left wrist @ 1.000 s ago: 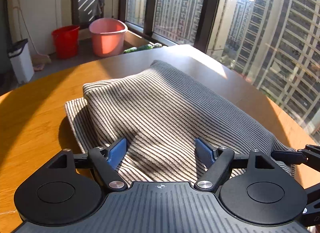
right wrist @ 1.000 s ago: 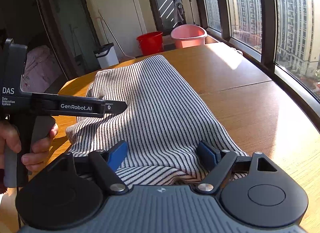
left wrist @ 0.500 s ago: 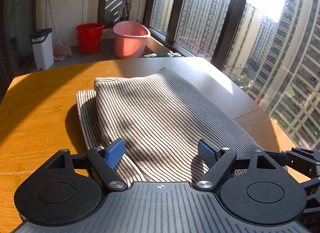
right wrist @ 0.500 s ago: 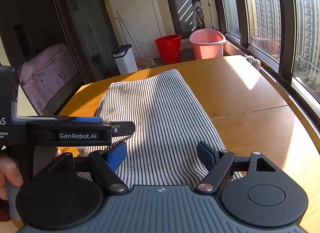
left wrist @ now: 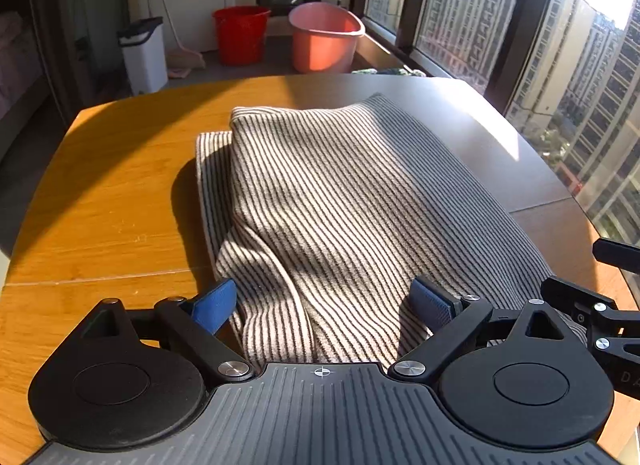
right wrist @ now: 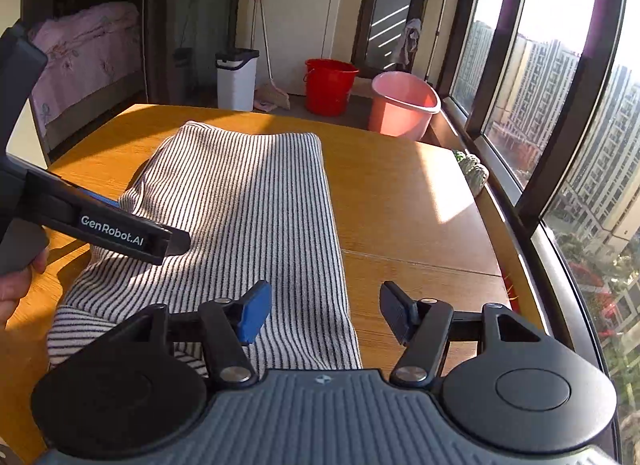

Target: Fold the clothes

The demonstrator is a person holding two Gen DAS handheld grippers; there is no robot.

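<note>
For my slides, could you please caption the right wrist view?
Open right gripper poised over the striped garment on the wooden table.

- Hiding the near hem of the striped garment behind the left gripper body.
- Running off the frame's right edge: the right gripper, only black linkage showing.
- Cutting off the hand at the left border, a few fingers peeking.
- Blurring into a green-and-white bundle on the sill, too small to identify.
</note>
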